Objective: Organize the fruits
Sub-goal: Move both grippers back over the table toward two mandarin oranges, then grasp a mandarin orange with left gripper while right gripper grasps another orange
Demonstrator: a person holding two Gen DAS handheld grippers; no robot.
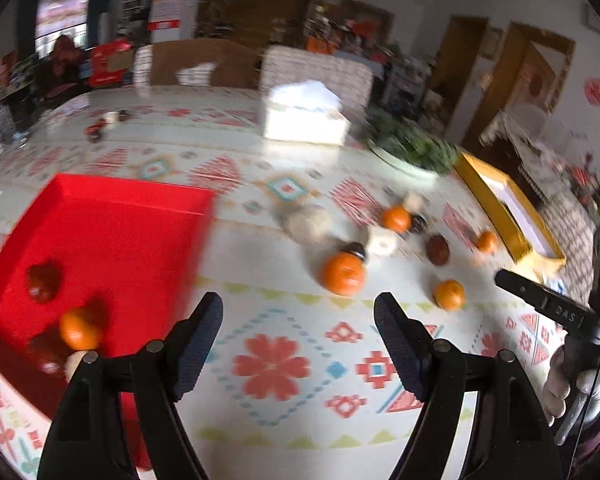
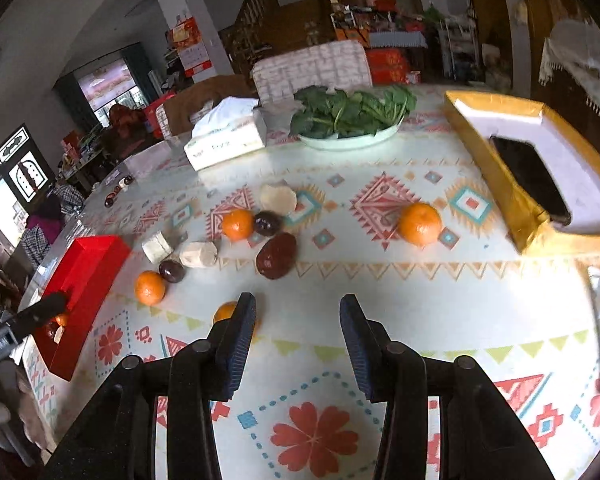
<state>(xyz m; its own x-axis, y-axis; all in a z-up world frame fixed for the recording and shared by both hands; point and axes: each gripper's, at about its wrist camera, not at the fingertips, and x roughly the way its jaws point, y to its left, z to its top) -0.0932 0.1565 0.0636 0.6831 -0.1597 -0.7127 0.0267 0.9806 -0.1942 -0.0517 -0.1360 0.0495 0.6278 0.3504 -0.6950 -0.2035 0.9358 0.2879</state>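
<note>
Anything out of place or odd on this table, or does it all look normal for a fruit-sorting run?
One oddity: a dark phone lies inside the gold-rimmed box at the right, where no fruit sits. Pale torn scraps lie loose among the oranges on the tablecloth. Nothing looks spilled or broken.

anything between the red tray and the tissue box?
Only bare patterned tablecloth between the red tray and the tissue box; left wrist view shows it, blurred.
</note>
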